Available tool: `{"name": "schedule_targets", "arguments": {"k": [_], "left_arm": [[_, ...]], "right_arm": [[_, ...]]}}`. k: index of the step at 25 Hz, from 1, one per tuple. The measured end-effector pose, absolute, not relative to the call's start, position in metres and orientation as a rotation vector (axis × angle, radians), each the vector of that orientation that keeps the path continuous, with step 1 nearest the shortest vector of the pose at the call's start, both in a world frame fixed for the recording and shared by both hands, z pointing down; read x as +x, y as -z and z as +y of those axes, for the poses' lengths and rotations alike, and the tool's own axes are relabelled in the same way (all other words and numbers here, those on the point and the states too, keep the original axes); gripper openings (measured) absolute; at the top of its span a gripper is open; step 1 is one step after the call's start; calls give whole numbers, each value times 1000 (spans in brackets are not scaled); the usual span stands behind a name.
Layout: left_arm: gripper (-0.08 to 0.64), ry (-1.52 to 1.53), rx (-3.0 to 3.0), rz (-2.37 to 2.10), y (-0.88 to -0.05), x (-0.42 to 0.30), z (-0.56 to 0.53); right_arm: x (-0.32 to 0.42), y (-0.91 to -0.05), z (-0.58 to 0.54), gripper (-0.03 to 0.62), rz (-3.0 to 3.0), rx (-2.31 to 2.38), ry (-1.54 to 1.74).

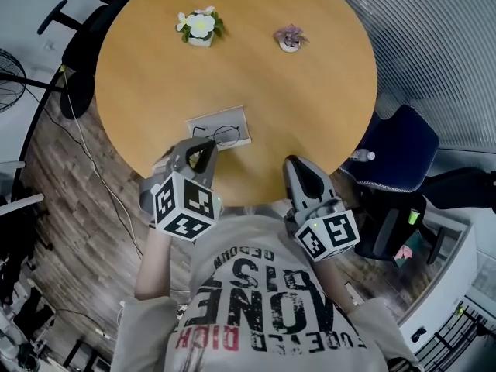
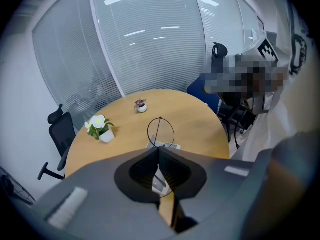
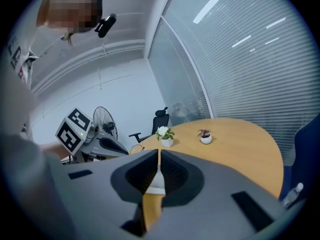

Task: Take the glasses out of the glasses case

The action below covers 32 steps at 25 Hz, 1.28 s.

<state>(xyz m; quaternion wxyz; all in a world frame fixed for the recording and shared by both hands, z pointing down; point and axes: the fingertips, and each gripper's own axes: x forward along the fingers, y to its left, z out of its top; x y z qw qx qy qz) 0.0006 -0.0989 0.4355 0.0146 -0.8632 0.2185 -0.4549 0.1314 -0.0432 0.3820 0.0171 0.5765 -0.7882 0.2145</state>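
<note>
The thin black wire-rimmed glasses [image 1: 226, 136] are in my left gripper [image 1: 205, 149], which is shut on them over the table's near side. In the left gripper view one round lens [image 2: 160, 132] stands up just past the closed jaws of the left gripper [image 2: 158, 150]. The pale grey glasses case [image 1: 208, 122] lies flat on the round wooden table [image 1: 310, 107], directly below the glasses, and shows under the lens as the case [image 2: 170, 146]. My right gripper [image 1: 293, 163] is shut with nothing in it, at the table's near edge, right of the case.
A white-flowered pot [image 1: 200, 28] and a small purple plant [image 1: 290, 39] stand at the far side of the table. A black chair [image 1: 77, 60] is at the left, a blue chair [image 1: 399, 149] at the right, and a floor fan [image 3: 102, 126] stands behind.
</note>
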Motion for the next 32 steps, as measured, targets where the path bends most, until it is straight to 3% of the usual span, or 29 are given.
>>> {"name": "schedule_targets", "arguments": {"k": [13, 32], "left_arm": [[18, 1011, -2766, 1049, -373, -13, -95], [18, 113, -2791, 1603, -272, -49, -61]], "right_arm": [[110, -335, -57, 25, -2597, 1696, -541], [107, -256, -44, 25, -2807, 1638, -370]]}}
